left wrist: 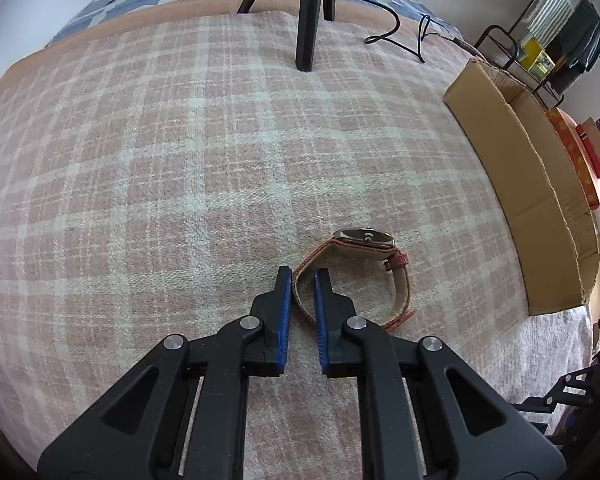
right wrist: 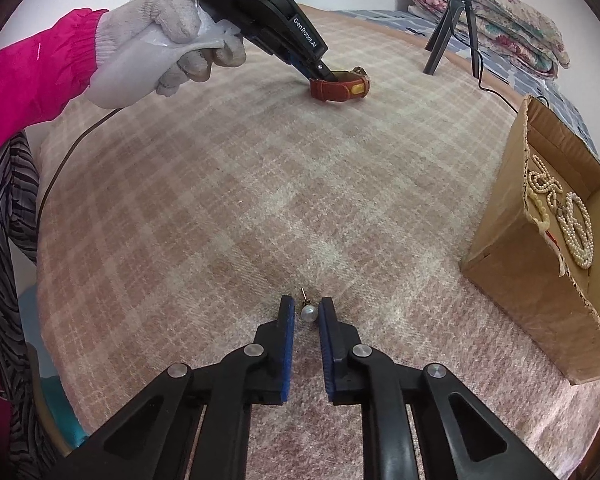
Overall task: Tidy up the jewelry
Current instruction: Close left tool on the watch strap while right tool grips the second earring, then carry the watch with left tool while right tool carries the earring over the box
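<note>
A wristwatch (left wrist: 364, 240) with a red-brown strap lies on its side on the pink plaid blanket (left wrist: 180, 160). My left gripper (left wrist: 303, 276) straddles the near loop of the strap, fingers narrowly apart, not clamped. The watch also shows in the right wrist view (right wrist: 340, 88) with the left gripper (right wrist: 326, 76) on it. A pearl stud earring (right wrist: 308, 313) lies between the fingers of my right gripper (right wrist: 306, 308), which is slightly open around it. A cardboard box (right wrist: 540, 248) holds pearl necklaces (right wrist: 572, 220).
The cardboard box (left wrist: 512, 168) stands at the blanket's right edge. A tripod leg (left wrist: 308, 20) and a black cable (left wrist: 396, 36) rest at the far side. A second tripod (right wrist: 452, 20) and folded quilts (right wrist: 500, 20) lie at the back right.
</note>
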`<action>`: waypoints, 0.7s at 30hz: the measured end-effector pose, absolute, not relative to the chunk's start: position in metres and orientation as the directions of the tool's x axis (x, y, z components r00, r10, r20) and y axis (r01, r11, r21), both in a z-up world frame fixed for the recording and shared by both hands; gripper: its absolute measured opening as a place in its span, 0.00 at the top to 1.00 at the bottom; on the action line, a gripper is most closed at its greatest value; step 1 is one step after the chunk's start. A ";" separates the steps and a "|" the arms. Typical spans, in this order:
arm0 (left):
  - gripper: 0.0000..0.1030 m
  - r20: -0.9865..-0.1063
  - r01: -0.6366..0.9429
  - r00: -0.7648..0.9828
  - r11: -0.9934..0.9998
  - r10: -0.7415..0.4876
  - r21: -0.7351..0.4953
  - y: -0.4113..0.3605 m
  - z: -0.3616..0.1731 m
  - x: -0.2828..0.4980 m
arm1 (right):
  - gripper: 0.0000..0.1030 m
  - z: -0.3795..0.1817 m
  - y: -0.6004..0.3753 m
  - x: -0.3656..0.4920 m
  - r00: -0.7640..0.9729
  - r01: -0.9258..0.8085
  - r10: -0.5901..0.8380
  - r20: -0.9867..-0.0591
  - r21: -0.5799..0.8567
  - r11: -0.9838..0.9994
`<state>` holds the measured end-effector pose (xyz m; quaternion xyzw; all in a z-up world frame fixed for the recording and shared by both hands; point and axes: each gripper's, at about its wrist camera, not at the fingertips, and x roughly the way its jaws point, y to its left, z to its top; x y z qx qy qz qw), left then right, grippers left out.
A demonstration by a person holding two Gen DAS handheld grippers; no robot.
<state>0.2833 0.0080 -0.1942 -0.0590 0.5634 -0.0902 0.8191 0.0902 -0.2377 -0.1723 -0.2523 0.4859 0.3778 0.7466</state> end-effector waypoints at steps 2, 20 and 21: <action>0.93 -0.910 0.080 0.352 0.976 -0.218 -0.203 0.008 -0.193 0.283 | 0.94 -0.173 -0.238 0.089 0.248 -0.809 0.314 -0.916 -0.017 0.587; 0.94 -0.867 0.081 0.419 0.962 -0.269 -0.259 0.023 -0.153 0.254 | 0.94 -0.135 -0.248 0.085 0.319 -0.773 0.369 -0.873 -0.015 0.634; 0.94 -0.863 0.083 0.424 0.961 -0.274 -0.264 0.024 -0.149 0.254 | 0.94 -0.131 -0.249 0.085 0.327 -0.771 0.372 -0.869 -0.017 0.637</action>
